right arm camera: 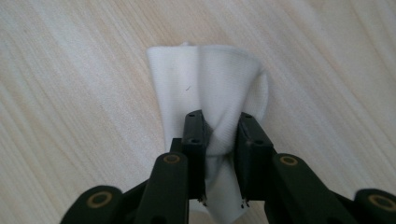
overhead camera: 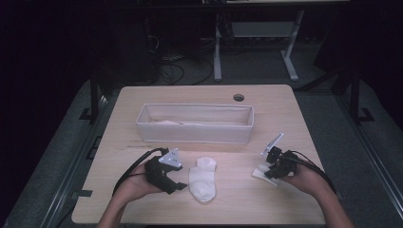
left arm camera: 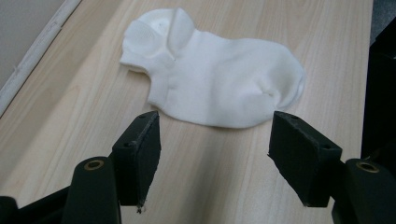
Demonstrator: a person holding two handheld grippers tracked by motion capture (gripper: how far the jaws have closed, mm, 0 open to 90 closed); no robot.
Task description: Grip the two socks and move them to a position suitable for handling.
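The right claw (right arm camera: 222, 140) pinches a bunched white sock (right arm camera: 210, 84) that lies near the surface's (overhead camera: 142, 199) right edge. The left claw (left arm camera: 215, 144) stands spread, nothing between its pads, just short of a second white sock (overhead camera: 203, 178) lying flat near the front edge, in front of the fabric bin (overhead camera: 195, 133).

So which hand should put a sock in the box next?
Probably the right. The right gripper is already pinched on a folded sock, ready to lift toward the box. The left gripper has wide-open jaws, with the flat sock lying just beyond them, not gripped.
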